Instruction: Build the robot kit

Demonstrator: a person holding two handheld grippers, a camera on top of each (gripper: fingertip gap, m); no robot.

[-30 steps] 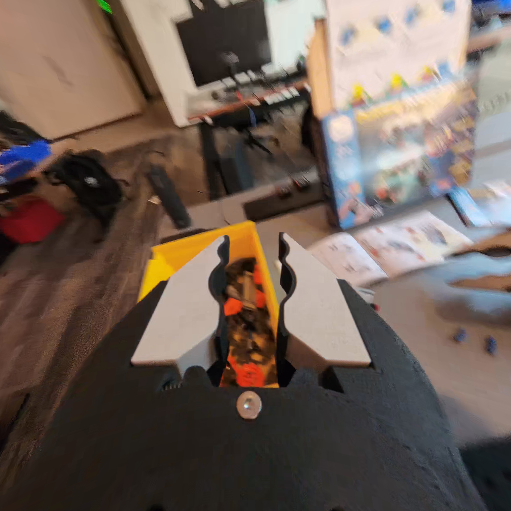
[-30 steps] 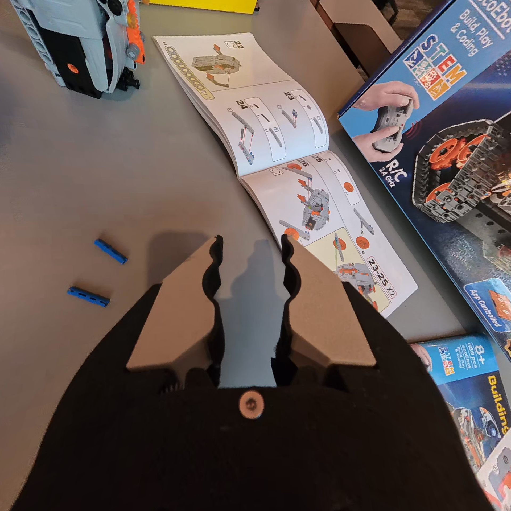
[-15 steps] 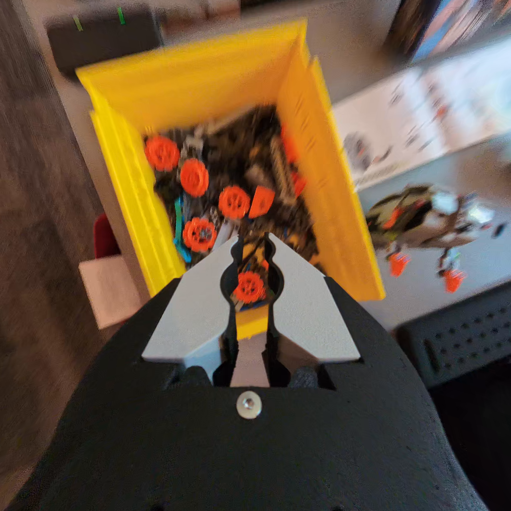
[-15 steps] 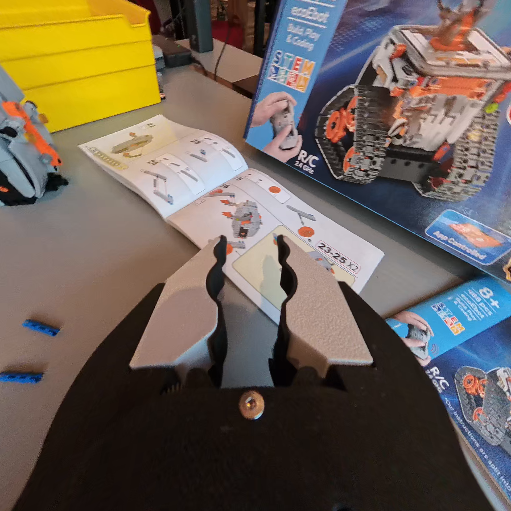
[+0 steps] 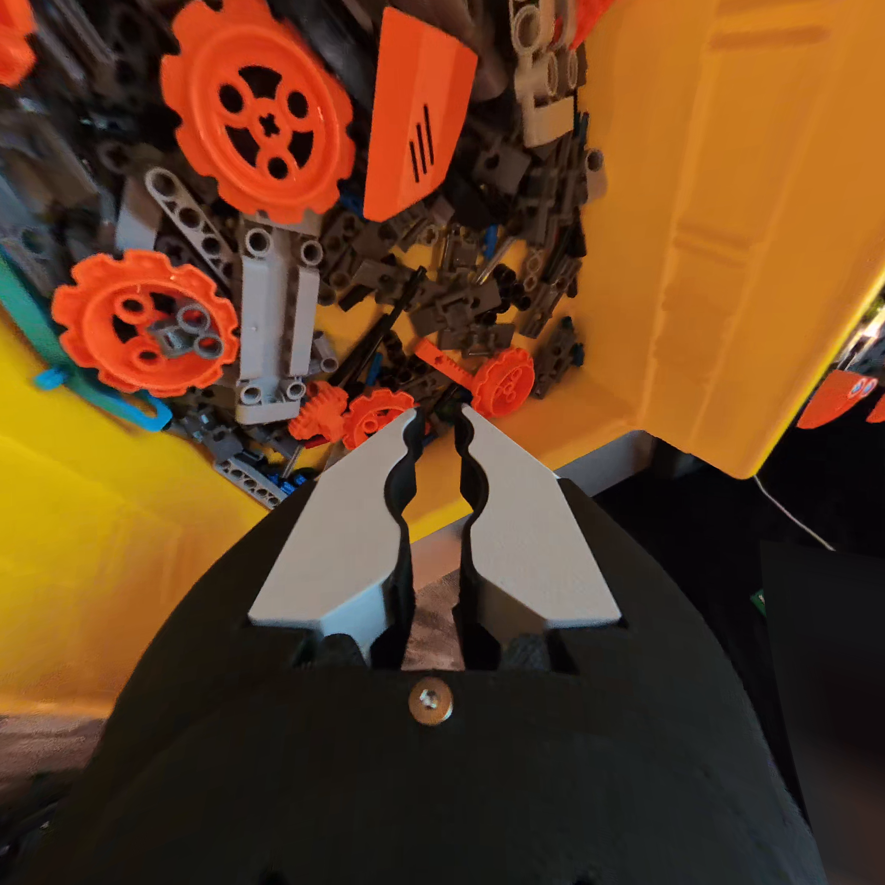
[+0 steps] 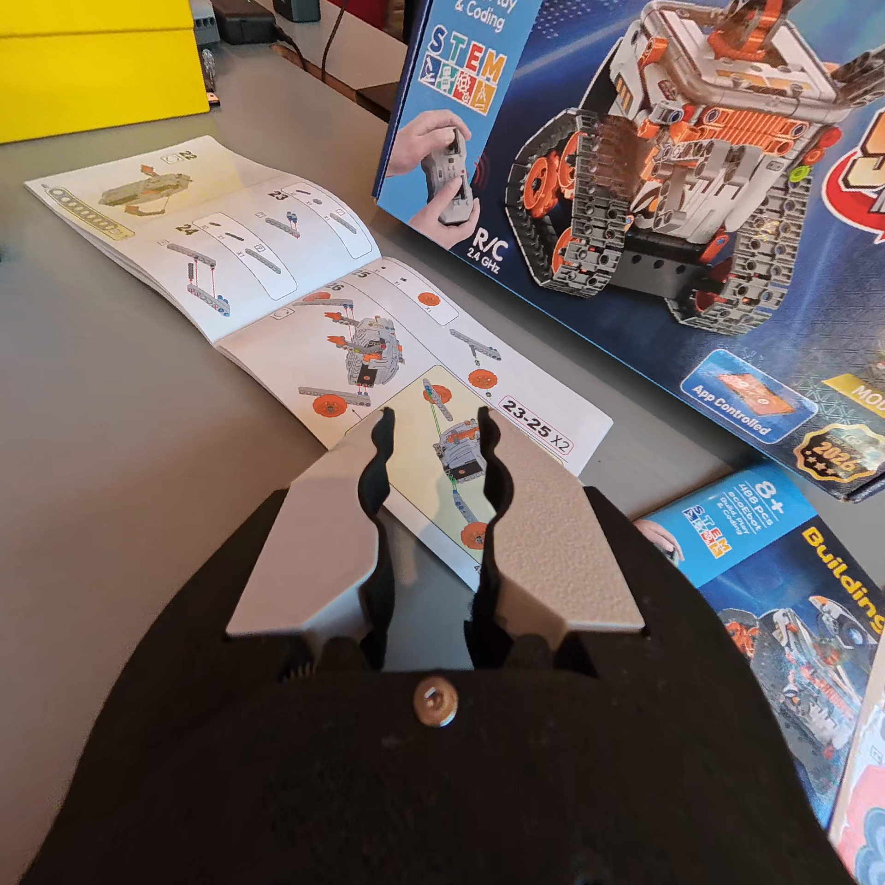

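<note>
My left gripper (image 5: 438, 414) reaches into a yellow bin (image 5: 718, 239) full of building parts. Its jaws stand slightly apart and empty, tips just at small orange gear wheels (image 5: 505, 382) and a thin black piece at the near edge of the pile. Larger orange wheels (image 5: 258, 115) and an orange curved panel (image 5: 416, 115) lie farther in, among grey and black beams (image 5: 277, 325). My right gripper (image 6: 436, 414) is open and empty, hovering over the near page of an open instruction booklet (image 6: 268, 297) on the grey table (image 6: 119, 407).
A large blue toy box (image 6: 646, 215) stands behind the booklet at the right. A smaller blue booklet (image 6: 776, 598) lies at the near right. The yellow bin (image 6: 96, 72) shows at the far left of the right wrist view. Orange parts (image 5: 833, 400) sit beyond the bin's right wall. One gripper's finger ends stand about 45 cm off the other's.
My left gripper has dropped down into the yellow bin and narrowed its jaws. My right gripper has tilted up and moved forward over the booklet; the blue pins have left its view.
</note>
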